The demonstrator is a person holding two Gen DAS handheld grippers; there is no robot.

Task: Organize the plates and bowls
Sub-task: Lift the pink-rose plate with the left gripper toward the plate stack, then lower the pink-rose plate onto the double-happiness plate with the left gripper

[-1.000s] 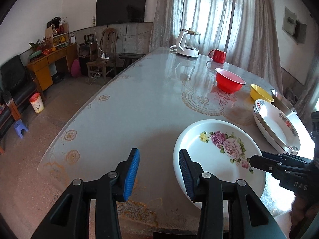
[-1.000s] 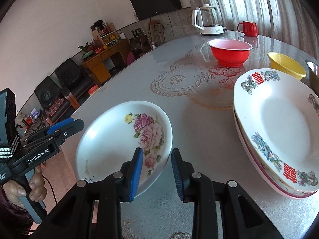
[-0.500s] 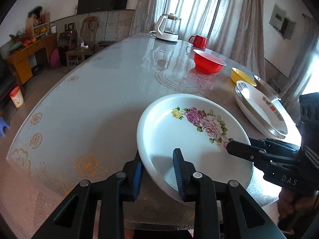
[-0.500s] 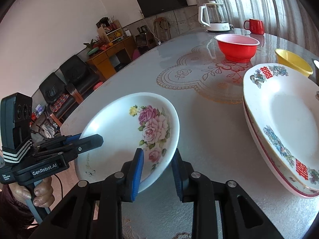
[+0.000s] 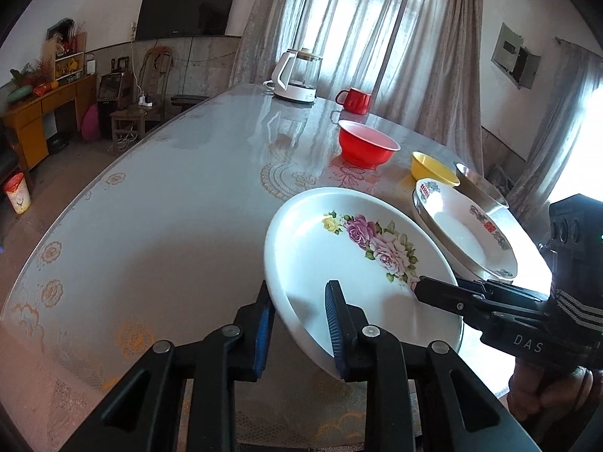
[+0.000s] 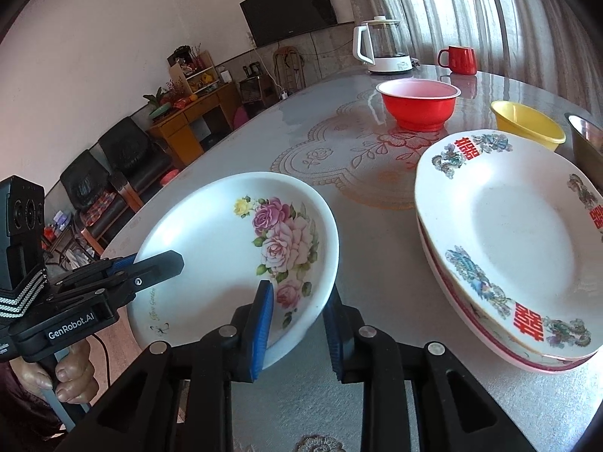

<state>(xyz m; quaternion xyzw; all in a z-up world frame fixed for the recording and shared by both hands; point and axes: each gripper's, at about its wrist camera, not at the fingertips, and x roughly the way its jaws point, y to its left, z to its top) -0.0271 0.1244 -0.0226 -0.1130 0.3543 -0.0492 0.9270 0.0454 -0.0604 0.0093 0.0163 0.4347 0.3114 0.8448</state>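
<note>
White rose-patterned plate, seen from the left wrist, hangs tilted above the glass-topped table, its near rim clamped in the left gripper. From the right wrist, the right gripper pinches the opposite rim beside the stacked red-character plates. Uneven pulling between the two could probably slip the glossy rim free.

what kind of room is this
Most likely a home living and dining room: a large dining table with an electric kettle, a wall-mounted TV, and black armchairs beside it.
</note>
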